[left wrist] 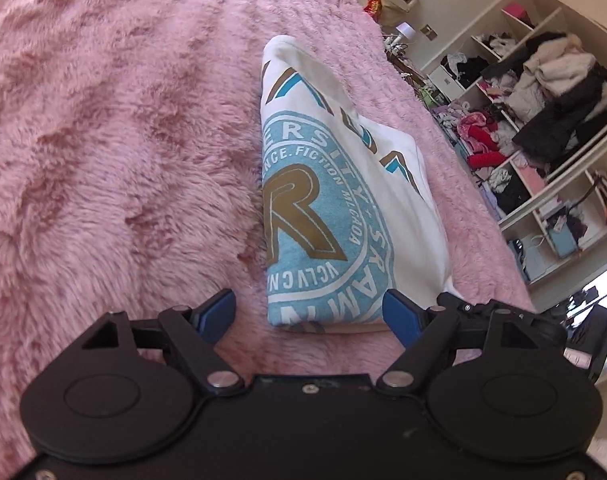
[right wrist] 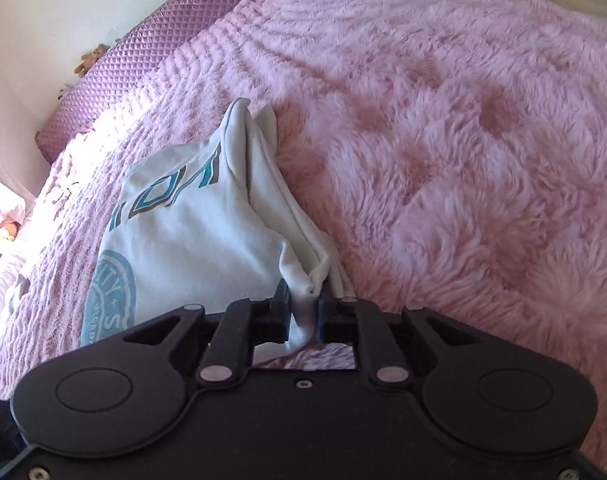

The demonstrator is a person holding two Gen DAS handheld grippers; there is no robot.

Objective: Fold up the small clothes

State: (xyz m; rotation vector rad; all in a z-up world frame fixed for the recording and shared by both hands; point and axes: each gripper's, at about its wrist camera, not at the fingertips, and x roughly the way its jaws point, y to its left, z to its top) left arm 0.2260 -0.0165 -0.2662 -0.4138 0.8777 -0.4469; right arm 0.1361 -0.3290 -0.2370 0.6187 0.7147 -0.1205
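shirt (left wrist: 343,216): white, blue-gold crest | blanket (left wrist: 123,140): pink | pillow (right wrist: 143,60): purple quilted

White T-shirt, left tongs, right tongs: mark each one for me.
white T-shirt (left wrist: 303,220): left wrist view, on the blue round print.
left tongs (left wrist: 309,312): left wrist view, midway between the open blue tips.
right tongs (right wrist: 304,312): right wrist view, where the tips pinch the shirt's edge.
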